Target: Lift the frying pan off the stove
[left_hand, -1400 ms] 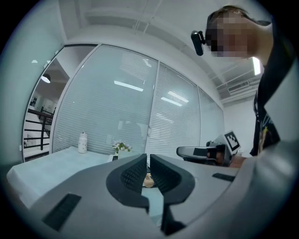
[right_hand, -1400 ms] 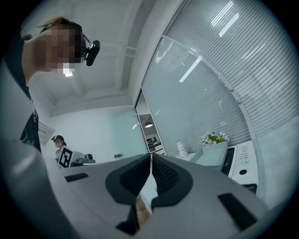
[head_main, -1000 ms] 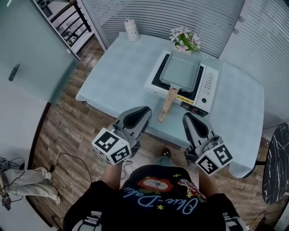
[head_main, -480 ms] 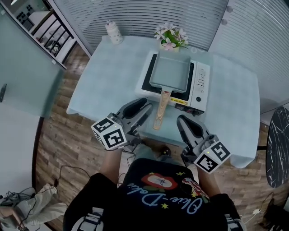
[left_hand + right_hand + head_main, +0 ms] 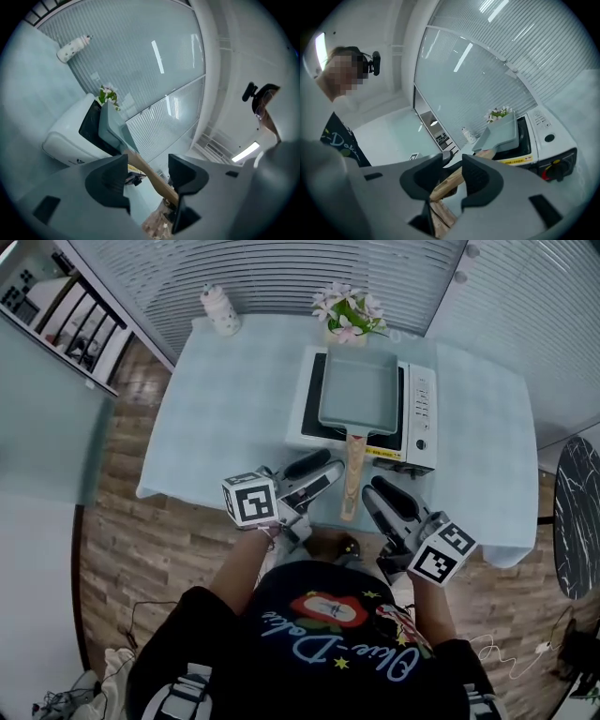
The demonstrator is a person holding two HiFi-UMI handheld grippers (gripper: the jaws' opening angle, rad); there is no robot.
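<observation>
A rectangular grey-green frying pan sits on the white portable stove. Its wooden handle sticks out toward me over the table's front. My left gripper hovers just left of the handle, its jaws opening. In the left gripper view the handle shows beyond the gap of the left gripper, untouched. My right gripper is just right of the handle's end, its jaws also opening. The right gripper view shows the handle past the right gripper, with no pad pressing on it.
The stove stands on a pale blue table. A flower pot is behind the stove and a white bottle at the far left corner. A dark marble table stands to the right over wooden floor.
Both grippers have come forward from in front of my body to either side of the pan's handle. Their jaws have parted.
</observation>
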